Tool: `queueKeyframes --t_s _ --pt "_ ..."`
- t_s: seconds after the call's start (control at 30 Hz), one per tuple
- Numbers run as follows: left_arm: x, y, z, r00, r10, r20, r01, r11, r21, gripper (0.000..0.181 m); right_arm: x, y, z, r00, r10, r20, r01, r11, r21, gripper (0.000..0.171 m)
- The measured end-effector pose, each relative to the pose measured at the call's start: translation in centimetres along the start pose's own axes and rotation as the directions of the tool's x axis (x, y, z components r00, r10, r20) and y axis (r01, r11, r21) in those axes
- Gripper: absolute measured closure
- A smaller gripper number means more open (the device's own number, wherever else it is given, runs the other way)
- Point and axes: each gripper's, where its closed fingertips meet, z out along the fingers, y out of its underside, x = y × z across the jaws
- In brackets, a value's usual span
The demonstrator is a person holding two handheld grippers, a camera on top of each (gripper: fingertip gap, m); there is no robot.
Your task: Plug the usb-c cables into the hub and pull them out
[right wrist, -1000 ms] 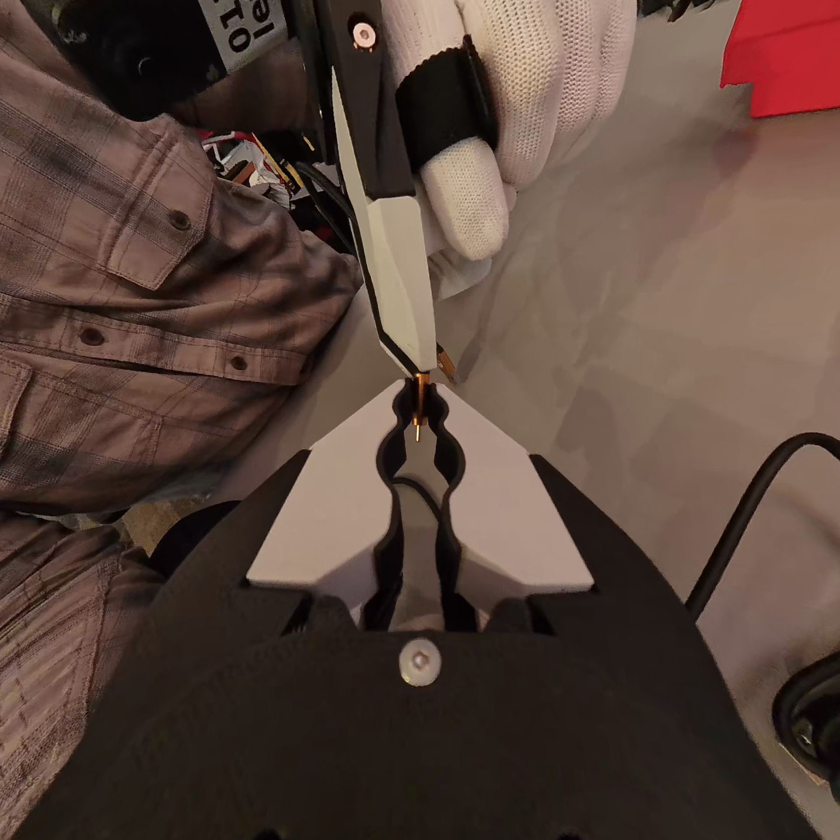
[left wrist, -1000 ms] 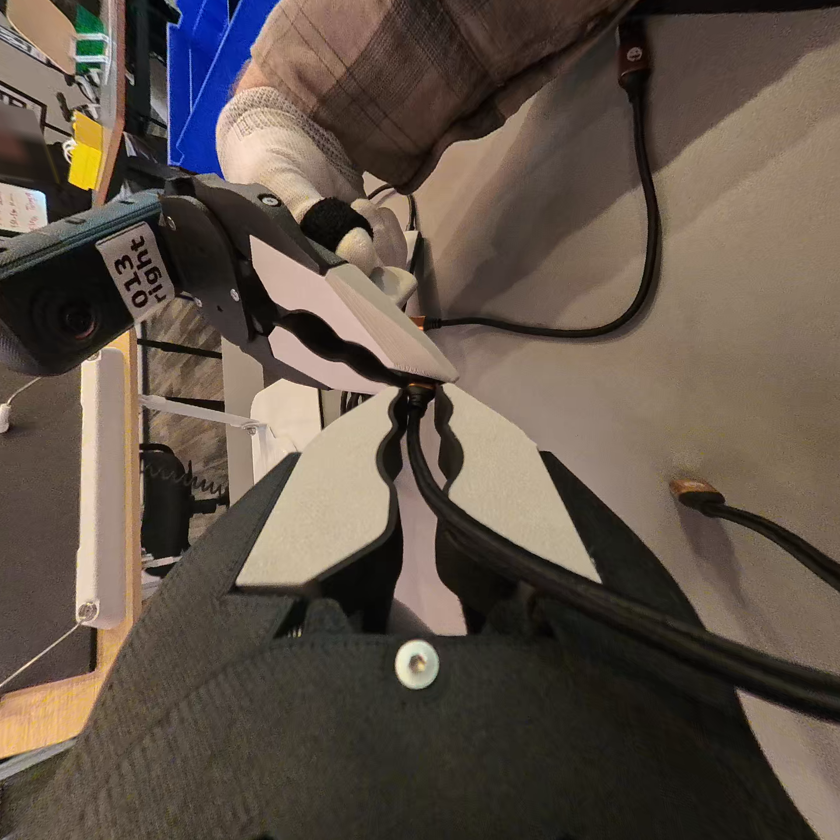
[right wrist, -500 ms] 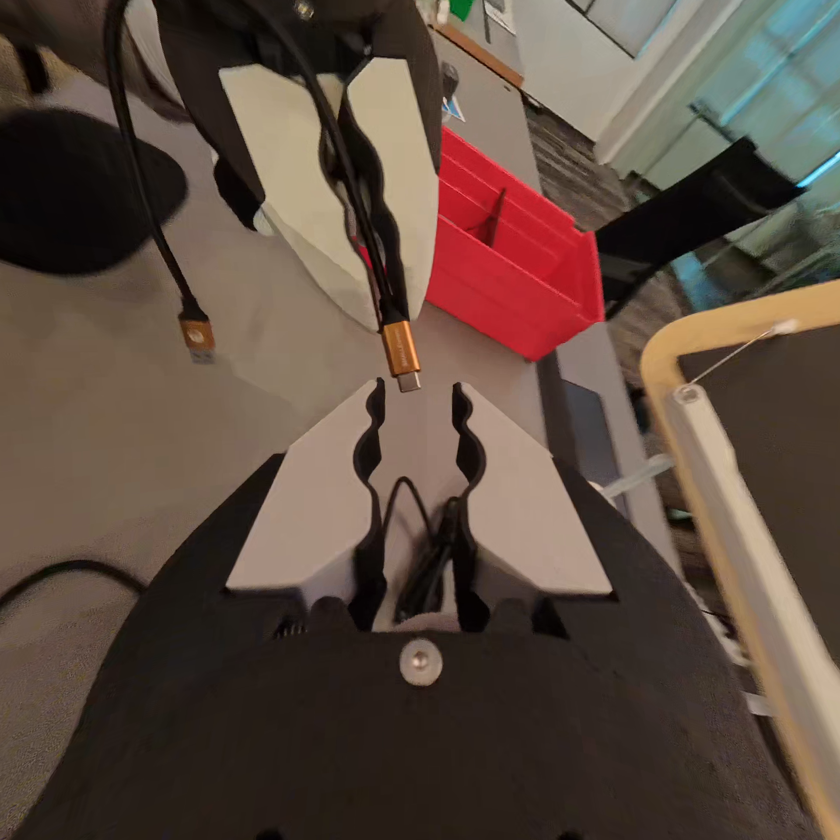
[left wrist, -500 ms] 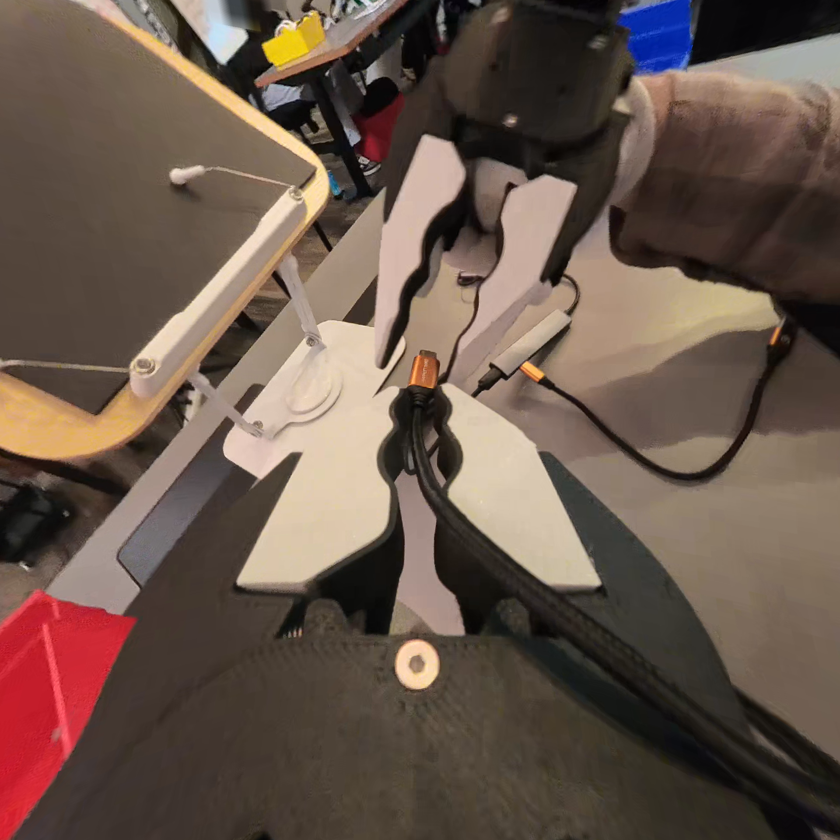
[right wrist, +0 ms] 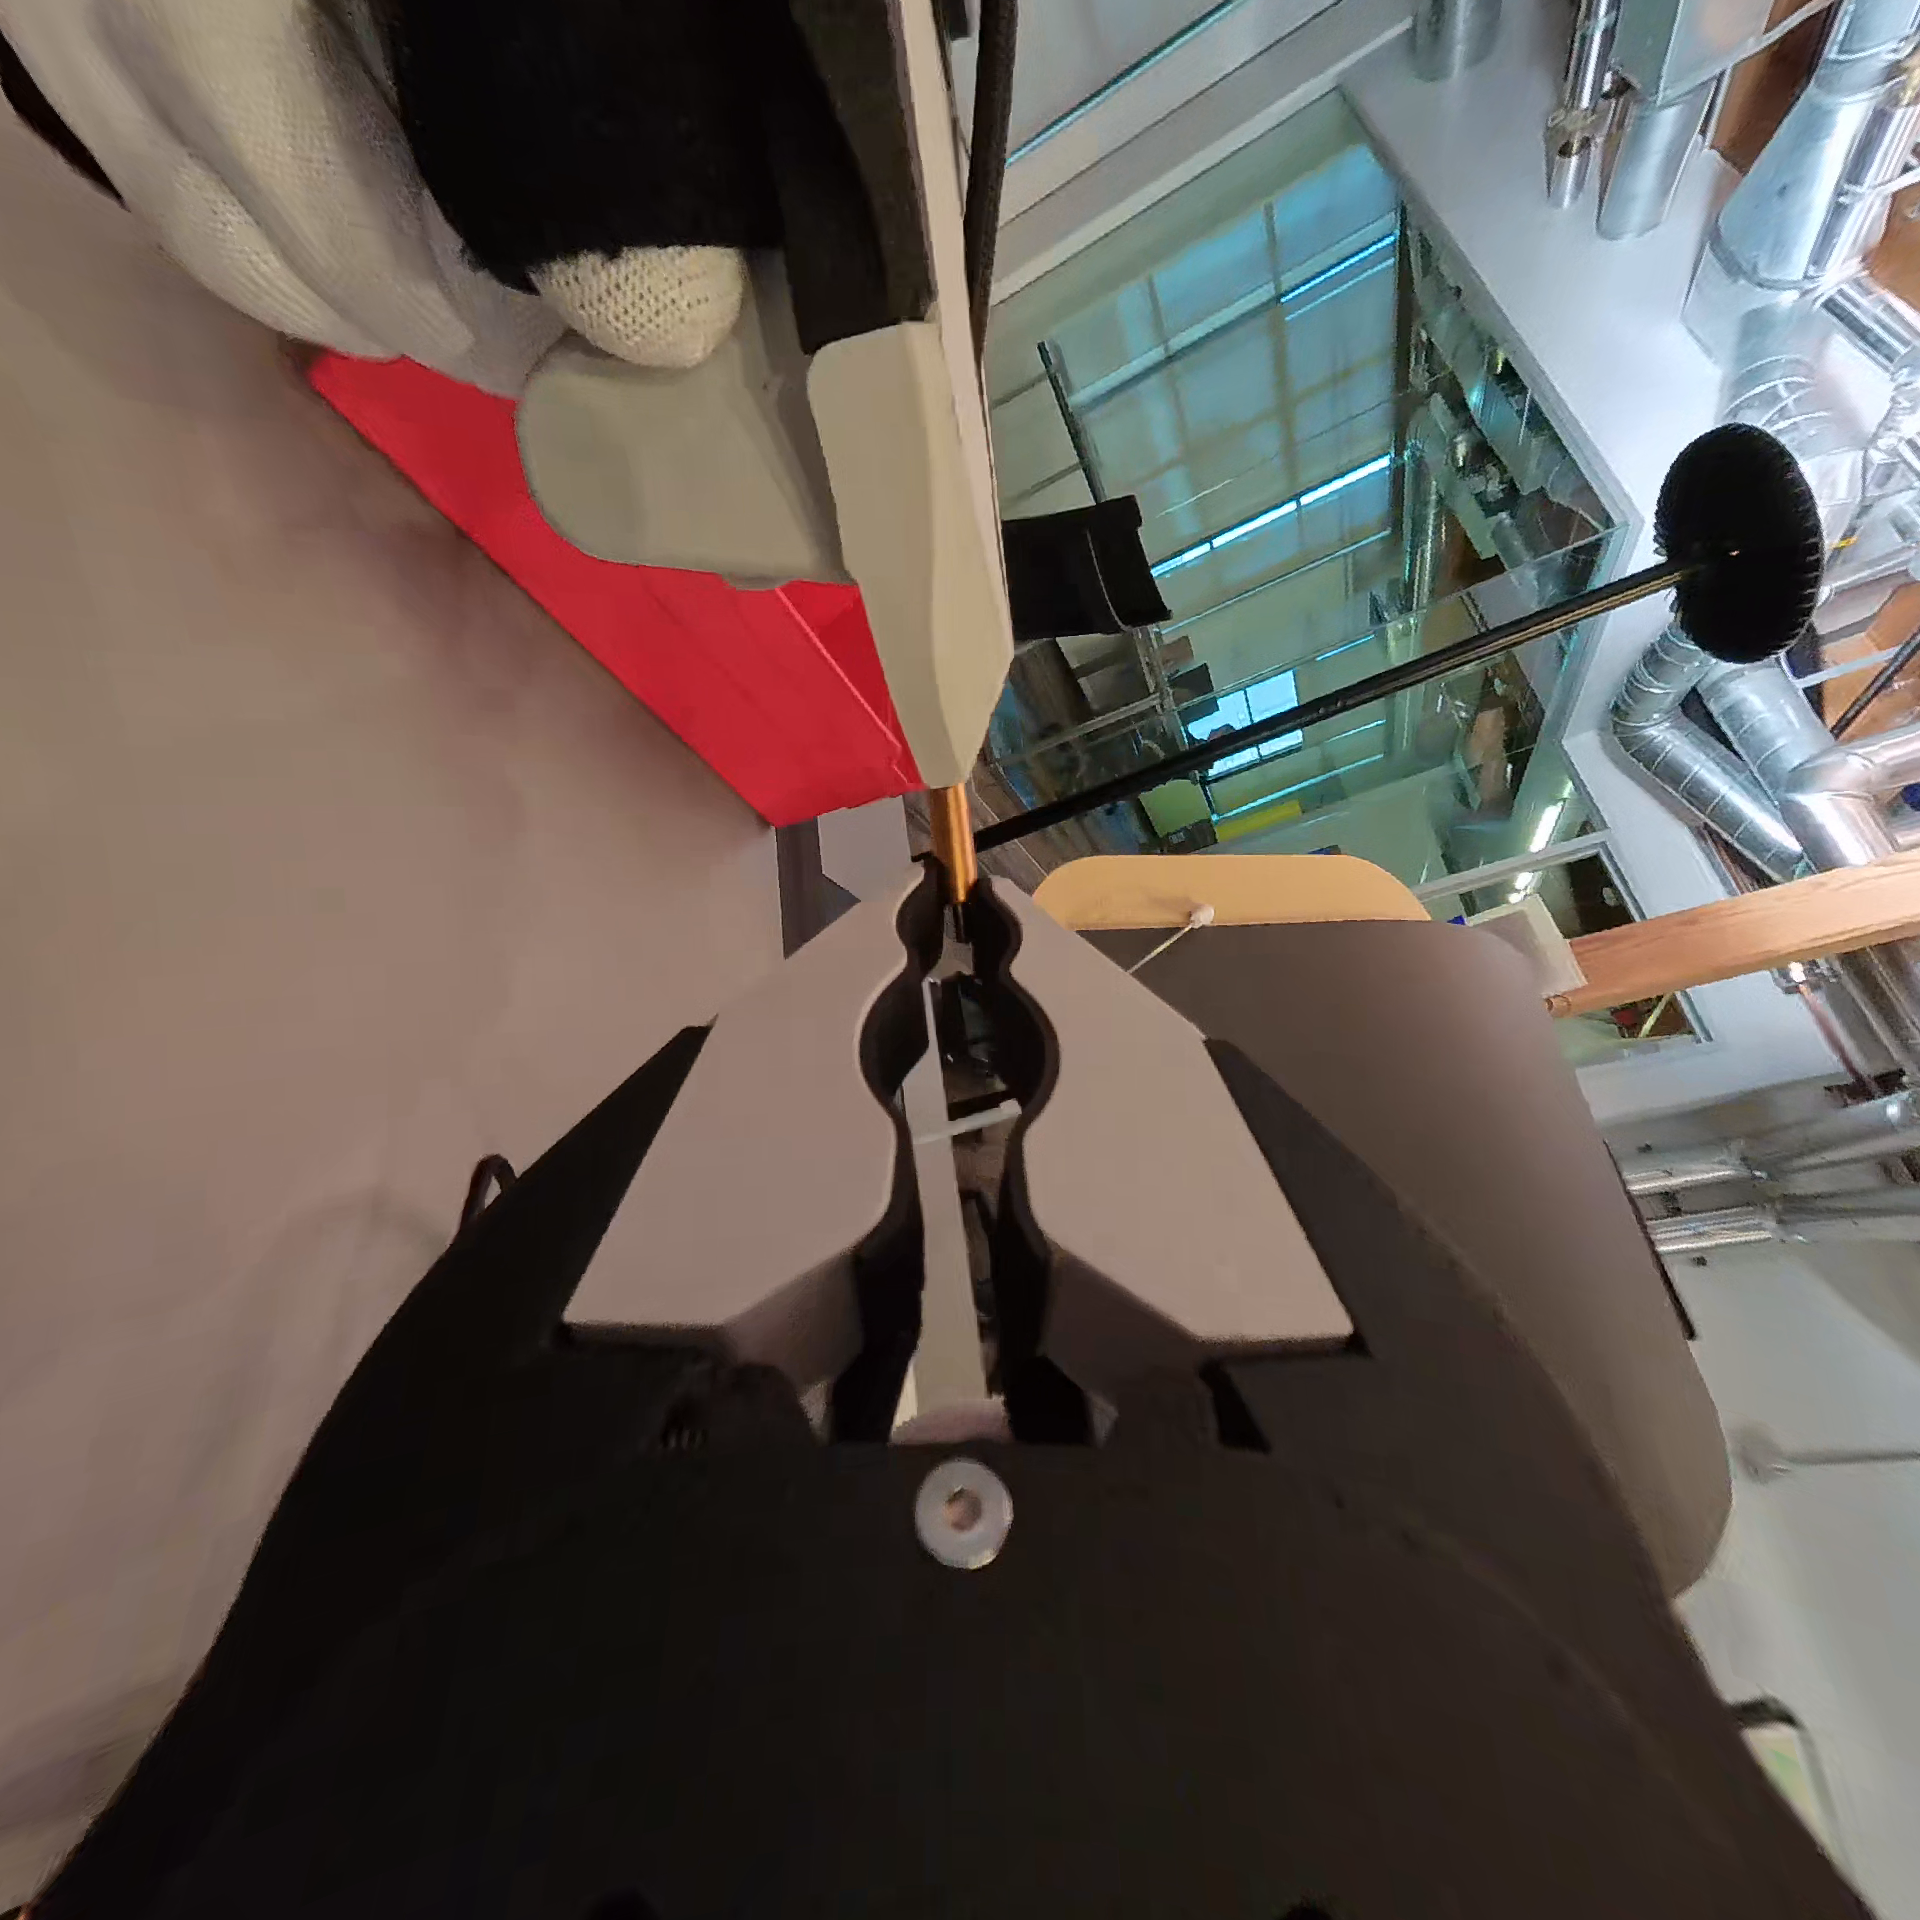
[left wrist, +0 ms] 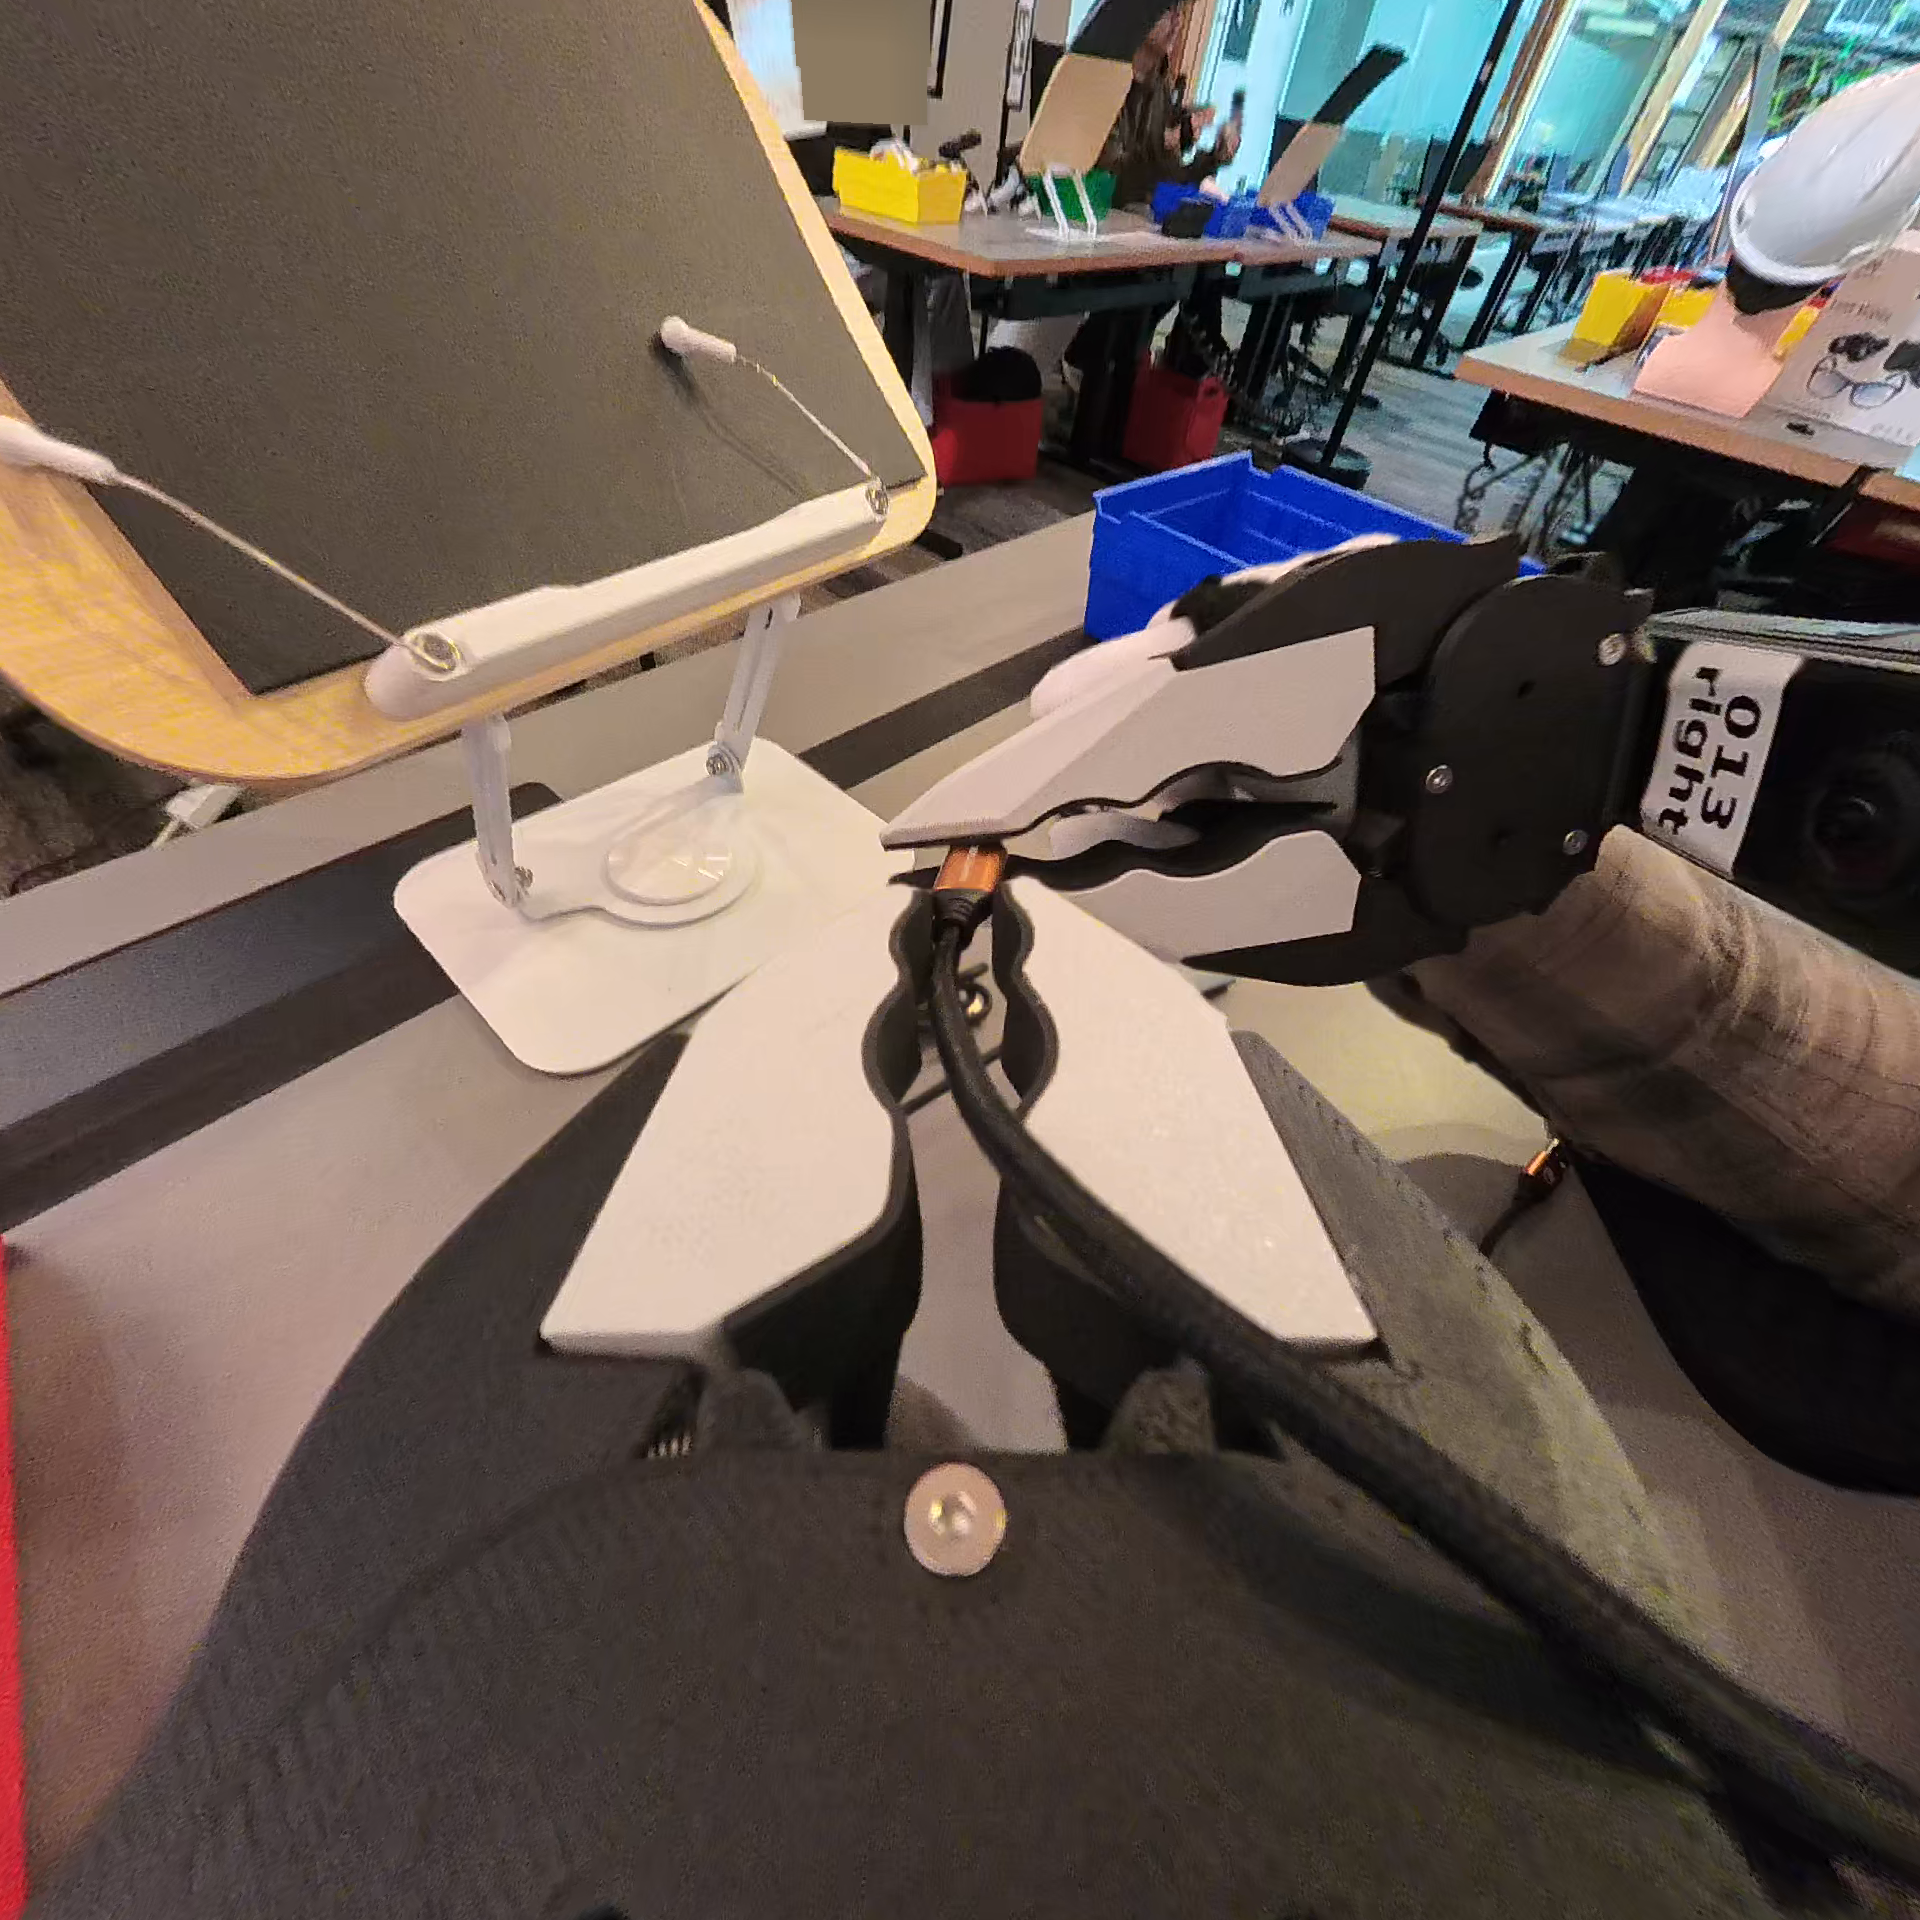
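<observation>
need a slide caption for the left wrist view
Left gripper holds an orange-tipped cable up to the right gripper, above a grey table.

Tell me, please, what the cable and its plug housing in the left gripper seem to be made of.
The cable looks sheathed in black braided fabric: a woven texture shows along it. The plug housing looks like orange anodised metal, with a smooth, slightly shiny surface, though coloured plastic cannot be ruled out. The left gripper is shut on the cable.

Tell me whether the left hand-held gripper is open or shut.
Shut. In the left wrist view the left hand-held gripper has its fingertips pinched on the black cable just behind the orange plug.
</observation>
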Motion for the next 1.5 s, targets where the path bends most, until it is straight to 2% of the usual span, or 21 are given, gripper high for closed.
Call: queueKeyframes --t_s 0.07,0.17,0.3,0.63,0.73,0.77,0.83,1.0,1.17,1.27,1.37,1.5 --pt "0.1 -0.5 -0.2 1.000 0.026 0.007 -0.026 0.999 0.042 0.169 -0.1 -0.4 0.0 0.996 0.085 0.032 -0.086 0.996 0.030 0.169" --pt "0.5 -0.6 0.2 0.998 0.062 0.010 -0.062 0.996 0.062 0.155 -0.4 -0.9 -0.1 0.994 0.090 0.056 -0.093 0.994 0.048 0.169" --pt "0.5 -0.4 0.8 0.997 0.076 0.029 -0.078 0.995 0.063 0.167 -0.2 -1.0 -0.1 0.997 0.071 0.042 -0.072 0.997 0.039 0.169" --pt "0.5 -0.8 1.5 0.994 0.094 0.052 -0.097 0.994 0.056 0.168 0.6 -0.4 -0.2 0.999 0.036 -0.009 -0.036 0.999 0.009 0.169" --pt "0.3 -2.0 1.7 0.993 0.104 0.049 -0.107 0.991 0.082 0.168 1.4 0.6 -0.2 0.993 0.115 -0.029 -0.115 0.993 -0.003 0.142" --pt "0.0 -2.7 1.8 0.992 0.114 0.053 -0.119 0.988 0.100 0.168 1.8 1.1 -0.3 0.987 0.159 -0.038 -0.159 0.987 0.004 0.138" --pt "-0.7 -4.3 2.3 0.985 0.157 0.074 -0.166 0.978 0.129 0.168 2.1 1.8 -0.8 0.971 0.237 -0.012 -0.237 0.971 0.029 0.145" --pt "-1.9 -7.4 4.8 0.957 0.269 0.108 -0.285 0.943 0.173 0.168 4.2 4.0 -2.8 0.936 0.351 -0.031 -0.349 0.936 0.046 0.144" --pt "-2.8 -6.8 5.3 0.941 0.315 0.127 -0.336 0.917 0.216 0.168 5.8 6.1 -4.8 0.911 0.410 -0.047 -0.408 0.912 0.045 0.144" --pt "-3.1 -6.0 5.8 0.922 0.363 0.134 -0.382 0.909 0.165 0.168 6.5 7.4 -5.5 0.896 0.438 -0.069 -0.437 0.899 0.032 0.144" --pt "-3.4 -6.0 5.5 0.933 0.338 0.124 -0.355 0.920 0.166 0.168 7.4 7.0 -6.0 0.886 0.457 -0.082 -0.454 0.889 0.050 0.144" --pt "-3.5 -6.4 4.9 0.926 0.353 0.134 -0.372 0.913 0.167 0.168 9.3 4.3 -6.8 0.854 0.513 -0.087 -0.505 0.857 0.105 0.143"
